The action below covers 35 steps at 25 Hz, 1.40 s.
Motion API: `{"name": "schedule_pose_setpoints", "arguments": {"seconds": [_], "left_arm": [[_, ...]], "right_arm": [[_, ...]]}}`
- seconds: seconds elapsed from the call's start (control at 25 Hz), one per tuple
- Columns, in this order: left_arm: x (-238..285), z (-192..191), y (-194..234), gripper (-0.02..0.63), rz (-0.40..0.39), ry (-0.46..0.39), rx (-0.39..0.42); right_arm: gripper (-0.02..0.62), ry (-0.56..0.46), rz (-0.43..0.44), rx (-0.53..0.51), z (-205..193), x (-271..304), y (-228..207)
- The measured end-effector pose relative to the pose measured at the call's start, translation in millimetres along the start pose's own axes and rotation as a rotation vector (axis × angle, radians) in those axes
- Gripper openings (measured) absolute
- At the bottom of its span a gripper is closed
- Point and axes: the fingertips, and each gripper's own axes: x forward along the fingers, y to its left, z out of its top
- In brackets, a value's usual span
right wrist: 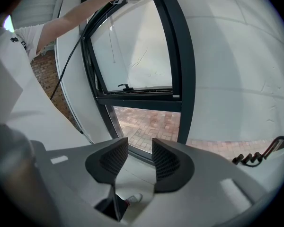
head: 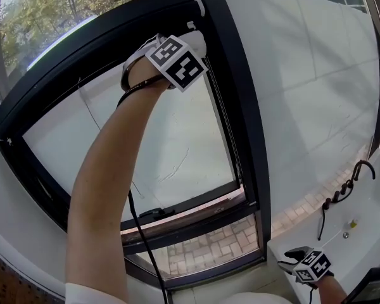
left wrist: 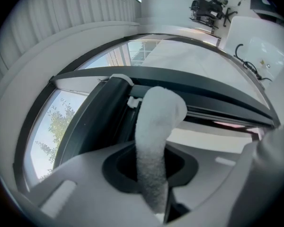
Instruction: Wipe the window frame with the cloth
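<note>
Our left hand-held gripper [left wrist: 150, 167] is clenched on the white cloth [left wrist: 157, 122], whose tip meets the dark window frame [head: 239, 100] near its top corner, at 12 o'clock in the head view. Our right hand-held gripper [right wrist: 140, 161] hangs released, nothing between its jaws, at 5 o'clock.

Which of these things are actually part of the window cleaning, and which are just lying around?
In use: white fluffy cloth; left gripper shut on it; black metal window frame.
Just there: right gripper, open and empty; dark row of hooks; reddish brick paving outside.
</note>
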Motion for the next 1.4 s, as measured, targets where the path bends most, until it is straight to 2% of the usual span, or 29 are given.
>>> {"name": "schedule_pose_setpoints", "arguments": {"seconds": [0.16, 0.36, 0.84, 1.08, 1.4], "left_arm": [[-17, -11, 8, 0.094, 0.020, -0.006, 0.002], [-38, -45, 20, 0.094, 0.042, 0.019, 0.022], [-92, -179, 57, 0.094, 0.053, 0.110, 0.008], [-122, -231, 73, 0.094, 0.050, 0.116, -0.007], [-149, -319, 93, 0.094, 0.056, 0.211, 0.025]], "right_arm": [[0.161, 0.008, 0.017, -0.020, 3, 7, 5], [0.161, 0.021, 0.053, -0.069, 15, 24, 19], [0.160, 0.074, 0.157, -0.175, 45, 73, 78], [0.160, 0.100, 0.200, -0.211, 56, 98, 114], [0.160, 0.117, 0.239, -0.246, 70, 123, 161]]}}
